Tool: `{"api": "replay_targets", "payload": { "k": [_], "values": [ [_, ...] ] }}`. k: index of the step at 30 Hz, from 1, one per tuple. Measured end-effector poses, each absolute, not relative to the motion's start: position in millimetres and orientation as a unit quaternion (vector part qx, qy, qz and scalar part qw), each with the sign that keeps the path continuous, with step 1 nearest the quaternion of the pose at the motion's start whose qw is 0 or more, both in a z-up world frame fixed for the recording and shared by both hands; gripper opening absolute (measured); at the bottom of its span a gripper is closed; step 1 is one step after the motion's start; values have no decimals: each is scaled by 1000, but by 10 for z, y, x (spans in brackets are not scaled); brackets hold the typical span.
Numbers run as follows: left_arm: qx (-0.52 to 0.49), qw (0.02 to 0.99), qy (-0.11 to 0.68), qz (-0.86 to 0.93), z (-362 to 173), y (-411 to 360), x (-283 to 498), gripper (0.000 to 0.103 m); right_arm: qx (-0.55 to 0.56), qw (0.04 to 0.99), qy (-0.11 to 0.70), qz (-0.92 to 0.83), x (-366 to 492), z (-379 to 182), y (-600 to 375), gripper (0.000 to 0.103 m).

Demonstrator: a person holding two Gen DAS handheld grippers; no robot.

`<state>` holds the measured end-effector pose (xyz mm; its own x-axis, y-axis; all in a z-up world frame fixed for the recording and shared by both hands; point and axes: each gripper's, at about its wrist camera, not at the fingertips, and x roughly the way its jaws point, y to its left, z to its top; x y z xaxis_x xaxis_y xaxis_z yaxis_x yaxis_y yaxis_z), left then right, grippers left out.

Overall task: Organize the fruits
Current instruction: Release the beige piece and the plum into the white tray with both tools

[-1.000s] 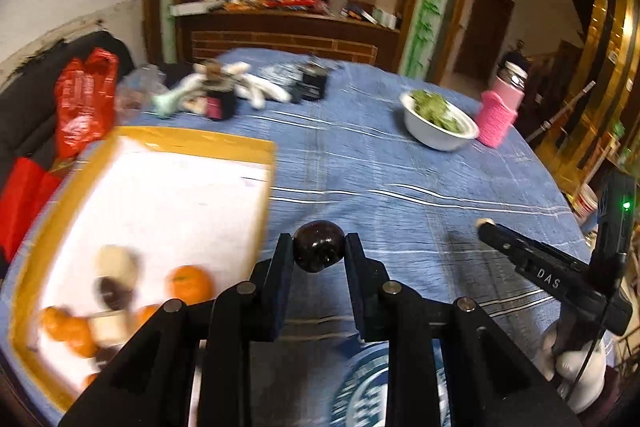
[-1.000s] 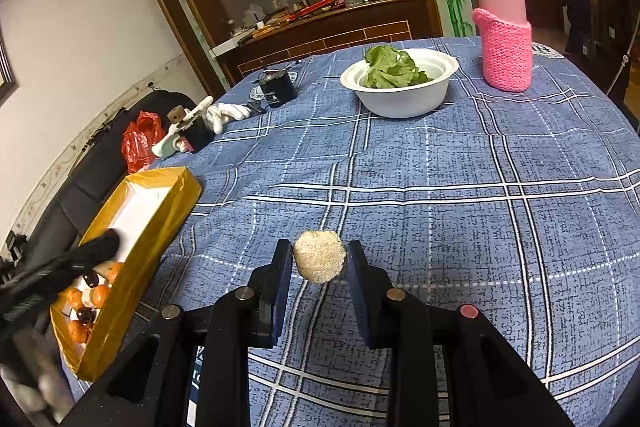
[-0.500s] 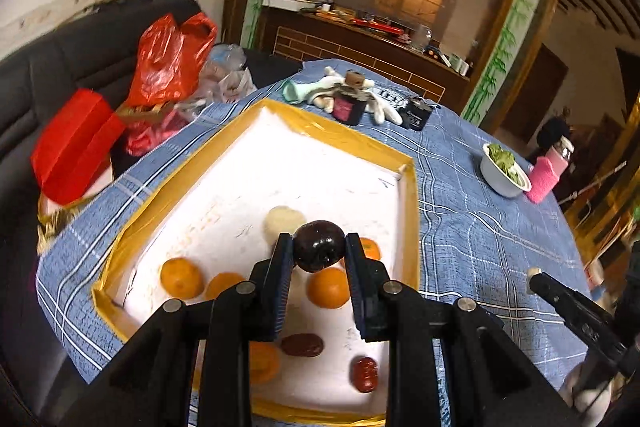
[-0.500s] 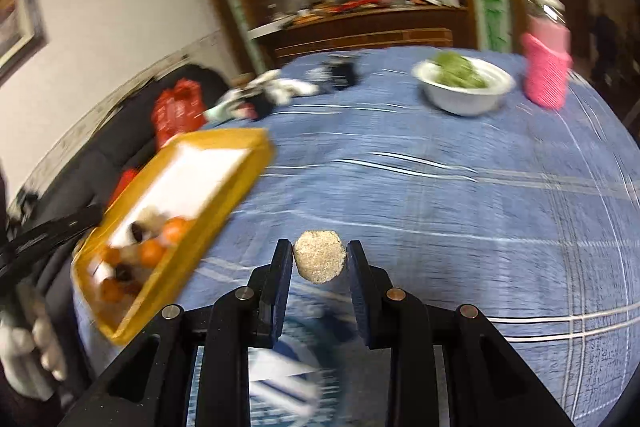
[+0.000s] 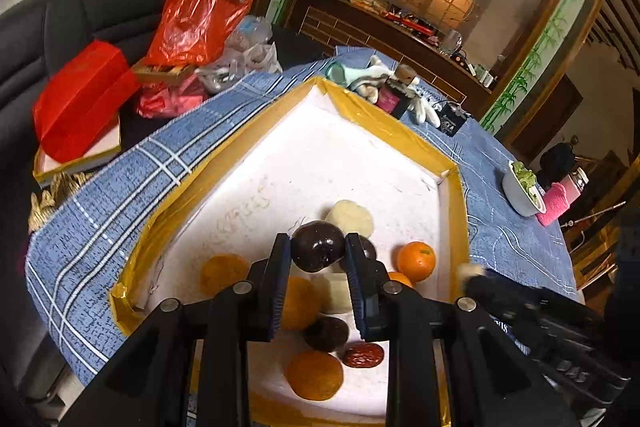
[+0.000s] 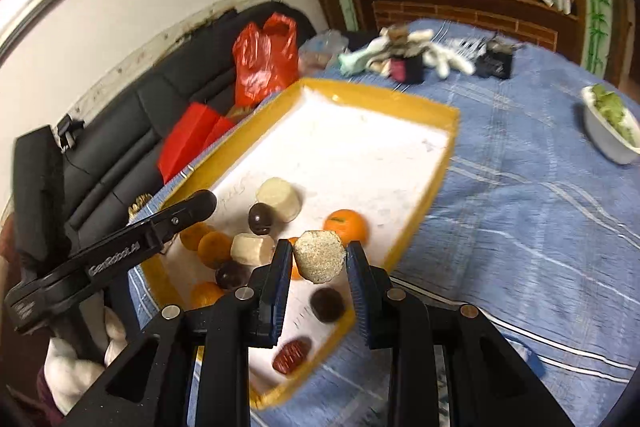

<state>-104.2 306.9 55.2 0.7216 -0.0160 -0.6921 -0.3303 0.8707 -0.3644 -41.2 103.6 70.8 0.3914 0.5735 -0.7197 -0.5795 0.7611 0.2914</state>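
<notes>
One dark plum (image 5: 318, 251), one pale slice (image 6: 319, 261), each in a hand-held gripper

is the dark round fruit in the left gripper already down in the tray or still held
Still held: the left gripper is shut on the dark fruit, pinched between both pads above the tray, where the other fruits lie.
</notes>
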Motion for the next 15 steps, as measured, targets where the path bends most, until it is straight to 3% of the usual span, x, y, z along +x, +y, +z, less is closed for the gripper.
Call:
{"api": "replay_targets", "payload": {
  "k": [3, 5, 7, 10, 15],
  "values": [
    [-242, 896, 360, 88, 531, 3112, -1062, 31, -1, 828, 443, 344, -291, 588, 1233, 32],
    [-247, 898, 353, 88, 548, 3143, -1100, 53, 7, 827, 446, 343, -210, 547, 1272, 35],
    [-246, 903, 339, 95, 607, 3172, -1169, 60, 16, 829, 443, 340, -153, 548, 1279, 46],
    [-243, 908, 327, 100, 683, 3179, -1233, 64, 26, 833, 433, 342, -172, 600, 1233, 59],
    [-222, 919, 310, 103, 845, 3035, -1341, 65, 43, 850, 410, 329, -308, 760, 1015, 59]
  ]
}}
